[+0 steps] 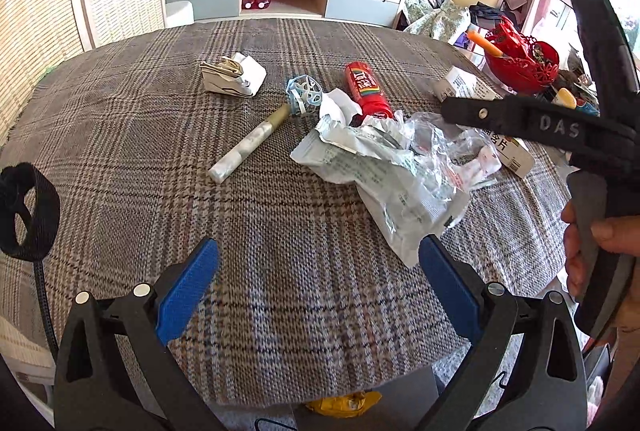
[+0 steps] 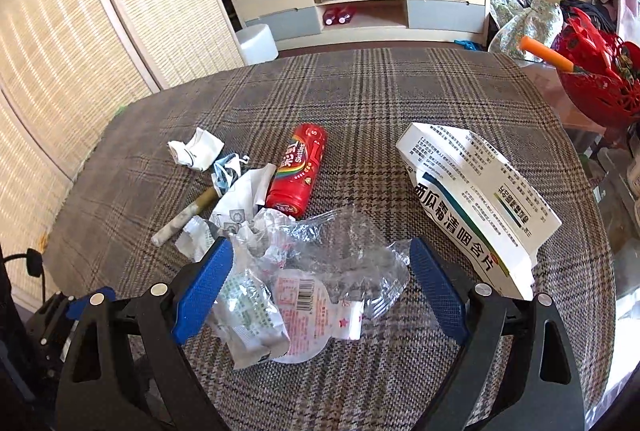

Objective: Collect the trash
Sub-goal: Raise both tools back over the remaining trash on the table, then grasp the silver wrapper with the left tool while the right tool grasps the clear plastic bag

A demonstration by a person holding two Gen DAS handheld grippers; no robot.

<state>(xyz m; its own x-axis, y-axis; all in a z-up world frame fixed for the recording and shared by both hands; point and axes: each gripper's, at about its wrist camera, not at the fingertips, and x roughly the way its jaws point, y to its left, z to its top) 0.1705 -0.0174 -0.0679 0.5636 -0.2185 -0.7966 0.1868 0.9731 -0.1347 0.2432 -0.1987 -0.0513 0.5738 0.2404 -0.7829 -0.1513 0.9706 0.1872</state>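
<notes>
Both pairs of fingers are spread wide, grasping nothing. From my right gripper [image 2: 320,285], the crumpled clear wrapper [image 2: 320,271] lies right between the blue pads, its white printed end touching the left pad [image 2: 202,293] at about 9 o'clock; the right pad sits just clear of the plastic. A white medicine box [image 2: 476,199] lies at 2 o'clock, a red candy tube [image 2: 298,171] at 12, and a pale stick [image 2: 184,219] at 10. My left gripper [image 1: 320,295] hovers over bare plaid cloth [image 1: 160,135], with the wrapper pile at 1 o'clock, its lower edge just beside my right pad [image 1: 448,287].
</notes>
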